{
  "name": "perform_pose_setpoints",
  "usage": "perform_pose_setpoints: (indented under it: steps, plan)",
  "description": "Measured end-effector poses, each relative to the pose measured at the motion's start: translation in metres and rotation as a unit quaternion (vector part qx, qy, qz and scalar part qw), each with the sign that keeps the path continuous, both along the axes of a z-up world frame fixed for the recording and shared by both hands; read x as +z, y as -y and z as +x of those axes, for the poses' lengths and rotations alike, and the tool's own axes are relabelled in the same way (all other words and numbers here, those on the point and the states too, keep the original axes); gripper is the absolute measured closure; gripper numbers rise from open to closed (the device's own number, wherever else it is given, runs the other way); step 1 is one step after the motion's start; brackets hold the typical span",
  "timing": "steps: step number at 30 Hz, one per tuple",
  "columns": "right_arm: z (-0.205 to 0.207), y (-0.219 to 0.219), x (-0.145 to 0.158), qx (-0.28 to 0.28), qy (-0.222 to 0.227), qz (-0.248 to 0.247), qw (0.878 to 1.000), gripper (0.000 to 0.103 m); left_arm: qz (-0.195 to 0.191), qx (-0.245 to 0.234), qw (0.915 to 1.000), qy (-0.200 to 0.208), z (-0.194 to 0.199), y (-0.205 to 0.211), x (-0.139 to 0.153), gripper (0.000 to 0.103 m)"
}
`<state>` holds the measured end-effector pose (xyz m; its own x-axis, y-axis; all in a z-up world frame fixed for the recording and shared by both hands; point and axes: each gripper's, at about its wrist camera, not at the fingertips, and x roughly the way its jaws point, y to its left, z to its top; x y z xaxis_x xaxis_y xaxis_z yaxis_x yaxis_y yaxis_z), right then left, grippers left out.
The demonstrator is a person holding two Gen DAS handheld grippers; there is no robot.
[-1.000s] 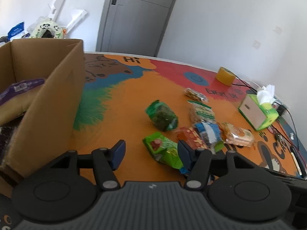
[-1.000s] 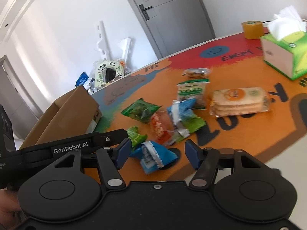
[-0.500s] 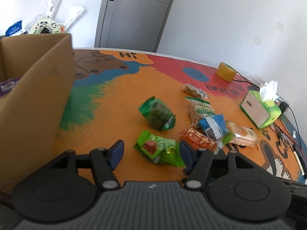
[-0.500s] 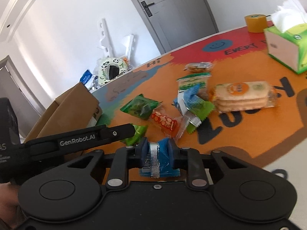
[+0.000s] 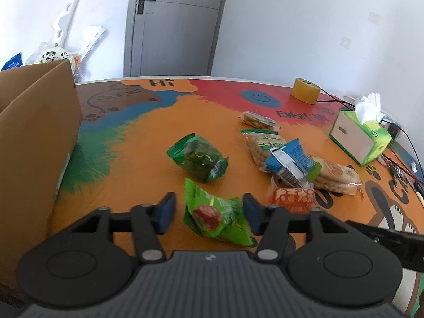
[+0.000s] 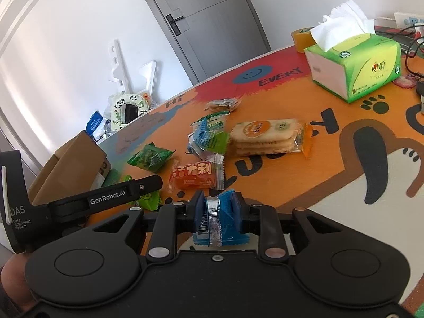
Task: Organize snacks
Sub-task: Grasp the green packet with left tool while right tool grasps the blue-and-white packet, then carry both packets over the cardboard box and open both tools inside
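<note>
Your left gripper [image 5: 208,212]: it tips down toward the table [image 5: 148,143]. Its jaws have just been closing in, with the green snack bag [image 5: 214,216] between them. The right pad looks like it is at the bag's edge; the left pad is just apart from it, so nothing is pinched.
Green snack bag: it lies flat on the orange part of the table, near the cardboard box [image 5: 34,137]. Its long side runs away from you and a bit to the left.
Your right gripper [image 6: 218,212]: it tips down too, and you hold it low over the table edge. Its jaws have just eased a little but squeeze the blue snack pack [image 6: 225,220] tight.
Blue snack pack: it sits up between the pads, silver seam on the left, bottom end hanging below the pads.
Other snacks: they lie in a bunch past both grippers, near the tissue box [image 6: 355,66].
</note>
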<state>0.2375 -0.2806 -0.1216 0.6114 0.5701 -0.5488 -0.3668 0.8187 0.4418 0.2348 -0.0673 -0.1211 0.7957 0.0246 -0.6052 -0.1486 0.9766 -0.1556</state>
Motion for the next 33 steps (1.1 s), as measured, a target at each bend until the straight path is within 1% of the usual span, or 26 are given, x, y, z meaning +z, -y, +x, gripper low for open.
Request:
perform_pose_setpoints:
  steps: [2,3,5,7,12,16,17,18,19,20,25,33]
  plan:
    - [0.002,-0.002,0.001,0.001,0.004,-0.001,1.000,0.069,0.007,-0.001,1.0000,-0.001,-0.001,0.000,0.000,0.072]
    - [0.003,-0.004,0.002,0.003,0.005,-0.001,1.000,0.067,0.004,-0.005,1.0000,-0.002,-0.001,-0.001,-0.001,0.073]
    - [0.004,-0.009,0.001,0.006,0.006,-0.005,1.000,0.057,-0.005,-0.011,0.9999,-0.002,-0.003,-0.003,0.000,0.075]
    - [0.004,-0.014,-0.001,0.008,0.007,-0.012,1.000,0.052,-0.014,-0.013,0.9998,-0.001,-0.006,-0.006,0.000,0.075]
    - [0.002,-0.024,-0.004,0.005,0.018,-0.038,0.999,0.048,-0.024,-0.019,0.9995,0.000,-0.013,-0.008,0.003,0.076]
    - [0.000,-0.032,-0.003,0.004,0.027,-0.063,0.998,0.048,-0.030,-0.020,0.9993,0.009,-0.021,-0.011,0.010,0.076]
    - [-0.001,-0.034,-0.003,0.002,0.030,-0.070,0.997,0.049,-0.031,-0.020,0.9993,0.011,-0.023,-0.012,0.011,0.076]
    - [-0.002,-0.036,-0.003,0.000,0.034,-0.078,0.996,0.051,-0.032,-0.020,0.9992,0.013,-0.024,-0.013,0.013,0.076]
    - [-0.004,-0.038,-0.003,-0.003,0.038,-0.090,0.995,0.058,-0.032,-0.019,0.9992,0.015,-0.026,-0.013,0.014,0.076]
    - [-0.005,-0.039,-0.003,-0.003,0.040,-0.095,0.995,0.061,-0.032,-0.019,0.9992,0.016,-0.028,-0.014,0.015,0.076]
    - [-0.015,-0.034,0.000,0.006,0.031,-0.069,0.997,0.064,-0.033,-0.016,0.9990,0.025,-0.039,-0.020,0.024,0.076]
    - [-0.032,-0.038,0.025,0.009,0.060,-0.042,0.997,0.064,-0.033,-0.012,0.9976,0.060,-0.068,-0.028,0.050,0.076]
